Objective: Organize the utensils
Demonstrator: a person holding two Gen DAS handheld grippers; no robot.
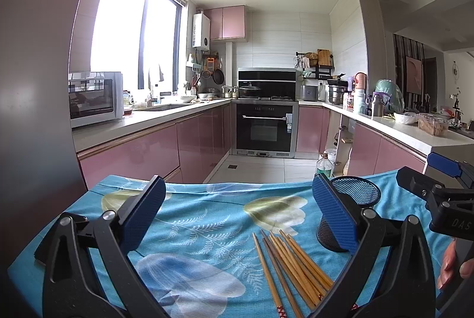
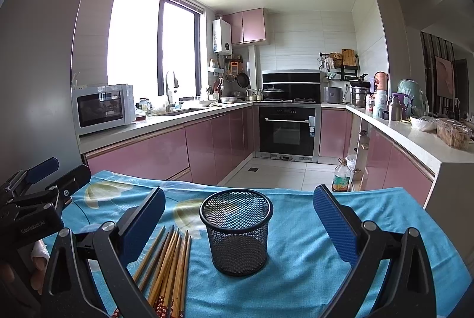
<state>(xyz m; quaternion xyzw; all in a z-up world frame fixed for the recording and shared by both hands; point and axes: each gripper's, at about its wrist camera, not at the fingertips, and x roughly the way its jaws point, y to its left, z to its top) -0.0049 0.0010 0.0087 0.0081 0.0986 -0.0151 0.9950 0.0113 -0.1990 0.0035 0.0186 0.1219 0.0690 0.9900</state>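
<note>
two hand-held grippers, left (image 1: 237, 217) and right (image 2: 237, 223), hang wide open and empty over the cloth-covered bench (image 2: 296, 273), chopsticks (image 2: 170, 261) bunched just left of the upright mesh cup (image 2: 237, 232), which a careless nudge could likely tip.

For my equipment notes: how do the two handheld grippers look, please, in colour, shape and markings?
Both look the same. The left gripper and right gripper have black plastic frames with triangular cut-outs and silver pivot bolts. Their fingers carry flat blue textured pads. The left gripper's black body bears white "GenRobot.AI" lettering. No cables or sleeves are visible.
</note>
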